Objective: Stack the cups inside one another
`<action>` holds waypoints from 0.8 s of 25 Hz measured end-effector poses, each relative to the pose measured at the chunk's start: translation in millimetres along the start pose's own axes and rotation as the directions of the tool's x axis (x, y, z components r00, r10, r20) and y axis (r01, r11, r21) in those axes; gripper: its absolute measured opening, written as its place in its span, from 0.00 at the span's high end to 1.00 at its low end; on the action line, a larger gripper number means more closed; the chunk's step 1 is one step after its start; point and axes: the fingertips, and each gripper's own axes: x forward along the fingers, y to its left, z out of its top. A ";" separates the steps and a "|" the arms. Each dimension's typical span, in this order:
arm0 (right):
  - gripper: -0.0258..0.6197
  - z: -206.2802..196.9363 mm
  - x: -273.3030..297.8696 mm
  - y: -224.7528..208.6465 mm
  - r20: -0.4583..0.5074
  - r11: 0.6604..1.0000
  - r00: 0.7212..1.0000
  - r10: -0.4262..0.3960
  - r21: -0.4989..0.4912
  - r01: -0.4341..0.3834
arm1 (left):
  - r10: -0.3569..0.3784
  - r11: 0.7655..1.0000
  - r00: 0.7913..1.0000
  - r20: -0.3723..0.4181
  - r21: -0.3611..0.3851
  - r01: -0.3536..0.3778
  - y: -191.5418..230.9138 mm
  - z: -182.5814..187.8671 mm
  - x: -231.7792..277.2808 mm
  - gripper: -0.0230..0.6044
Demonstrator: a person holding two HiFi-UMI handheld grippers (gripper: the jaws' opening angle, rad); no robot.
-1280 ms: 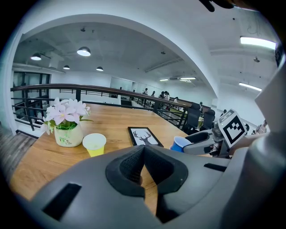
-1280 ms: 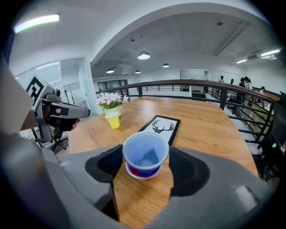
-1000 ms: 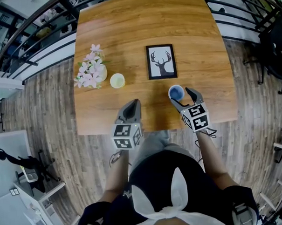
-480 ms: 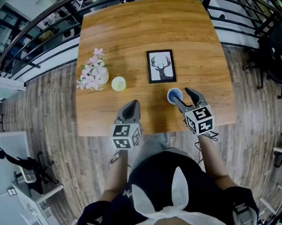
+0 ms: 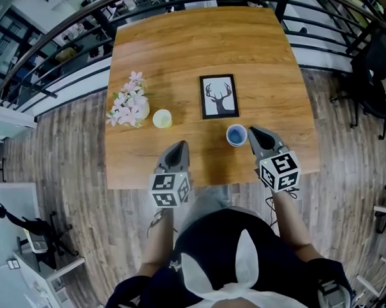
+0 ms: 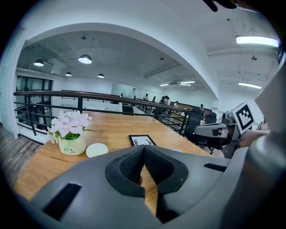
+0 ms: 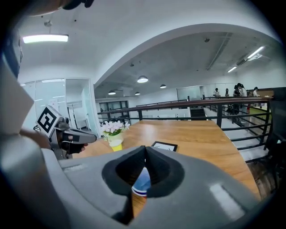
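Both grippers are closed on nothing, the left gripper [image 5: 180,147] over the near edge of the table [image 5: 184,54], the right gripper [image 5: 252,132], its jaws just closed, beside the standing blue cup [image 5: 236,135], which its own view masks to a sliver.

No words, brand names or numbers can be read anywhere. In the left gripper view, the flower pot [image 6: 71,146] at the left carries a small green mark, too small to make out. In the head view, a cube [image 5: 171,189] at lower centre and a second cube [image 5: 280,171] to its right bear black-and-white square patterns, not letters. The framed picture [image 5: 219,97] on the counter [image 5: 184,54] shows a deer's head, without readable lettering.
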 end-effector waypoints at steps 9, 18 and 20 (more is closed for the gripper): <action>0.96 -2.5 -6.0 7.4 -0.009 0.999 0.999 0.030 -0.028 -0.030 | 0.017 1.000 1.000 0.007 0.006 -0.017 -1.1 2.9 -0.5 0.95; 0.96 -3.7 0.4 7.4 -0.024 0.997 0.998 0.059 -0.037 -0.060 | 0.073 0.997 0.997 0.022 0.003 -0.073 18.6 9.1 7.3 0.93; 0.96 -3.8 -1.8 7.2 -0.024 0.997 0.998 0.062 -0.037 -0.063 | 0.085 0.996 0.996 0.029 0.007 -0.085 23.0 12.6 7.7 0.77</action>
